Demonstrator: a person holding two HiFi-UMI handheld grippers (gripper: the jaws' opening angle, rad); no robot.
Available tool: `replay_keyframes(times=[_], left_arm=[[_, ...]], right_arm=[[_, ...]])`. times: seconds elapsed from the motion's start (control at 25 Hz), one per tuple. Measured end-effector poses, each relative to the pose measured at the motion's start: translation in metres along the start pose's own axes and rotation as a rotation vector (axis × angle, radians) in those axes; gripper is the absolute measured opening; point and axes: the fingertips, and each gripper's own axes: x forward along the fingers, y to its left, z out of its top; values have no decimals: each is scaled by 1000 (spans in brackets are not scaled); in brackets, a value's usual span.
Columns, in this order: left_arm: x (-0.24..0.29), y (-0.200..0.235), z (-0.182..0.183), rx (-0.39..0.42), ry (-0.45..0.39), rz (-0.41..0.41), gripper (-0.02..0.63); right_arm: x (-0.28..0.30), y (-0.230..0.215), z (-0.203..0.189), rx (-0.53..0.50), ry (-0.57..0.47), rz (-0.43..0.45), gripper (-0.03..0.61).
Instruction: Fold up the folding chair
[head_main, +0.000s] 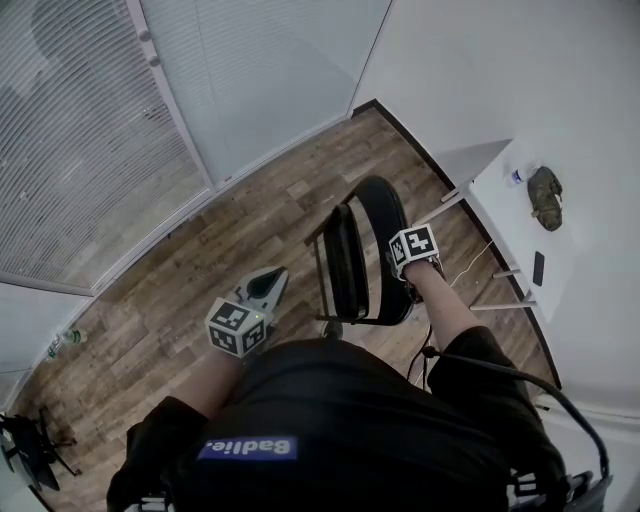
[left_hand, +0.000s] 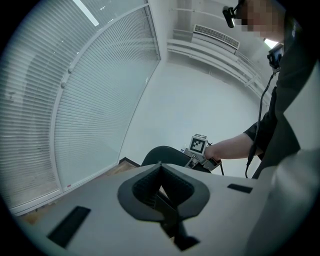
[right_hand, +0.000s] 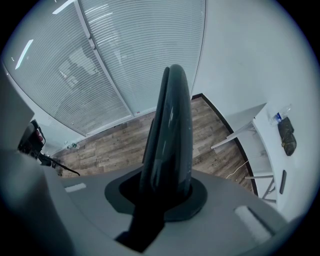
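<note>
My right claw (right_hand: 165, 197) clamps the top rim of the folding chair (head_main: 352, 262), upright on the wood floor (head_main: 200, 250); it looks stiff, slick and fairly heavy, best held by that rim, while my left claw (left_hand: 160, 192) is pinched together, empty.

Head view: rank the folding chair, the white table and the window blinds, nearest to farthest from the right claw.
1. The folding chair, standing folded at centre; the right claw is clamped on its top edge.
2. The white table, at the picture's right, along the wall.
3. The window blinds, across the room at upper left.
</note>
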Motion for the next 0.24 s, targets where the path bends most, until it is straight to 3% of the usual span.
replay_keyframes(times=[0.24], left_arm=[[-3,1,-6,-4,3,7,5]], right_arm=[[2,0,-4,4,-6,2,67]])
